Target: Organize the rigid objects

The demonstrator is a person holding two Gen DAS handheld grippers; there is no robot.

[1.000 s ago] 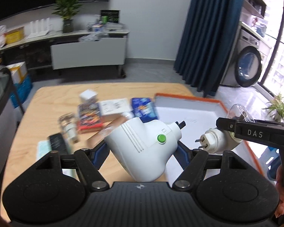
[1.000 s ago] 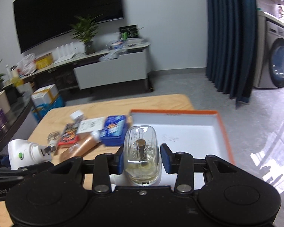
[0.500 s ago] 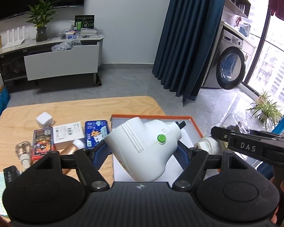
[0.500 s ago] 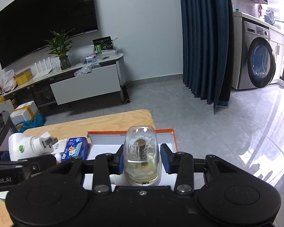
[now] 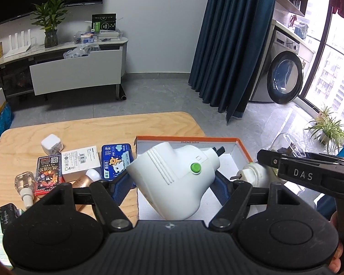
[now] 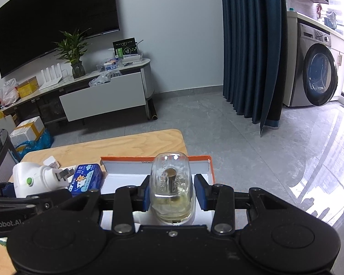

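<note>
My left gripper (image 5: 172, 191) is shut on a white plug-in device (image 5: 162, 169) with a green button, its prongs pointing away. It hangs over the left part of a white box with an orange rim (image 5: 185, 139) on the wooden table. My right gripper (image 6: 172, 194) is shut on a clear glass bottle (image 6: 170, 178) with a white base, held upright above the same box (image 6: 130, 159). In the left wrist view the right gripper (image 5: 309, 174) shows at the right edge. The white device (image 6: 32, 181) appears at the left of the right wrist view.
Left of the box lie a blue tin (image 5: 117, 160), a white carton (image 5: 81, 160), a white charger cube (image 5: 51, 144), a red card pack (image 5: 48, 174), a small clear bottle (image 5: 24, 183) and a gold tube (image 5: 84, 180). The table's far edge (image 5: 103, 119) drops to a grey floor.
Both grippers have carried their loads to the right, from above the loose items to above the box. Both grips look unchanged.
</note>
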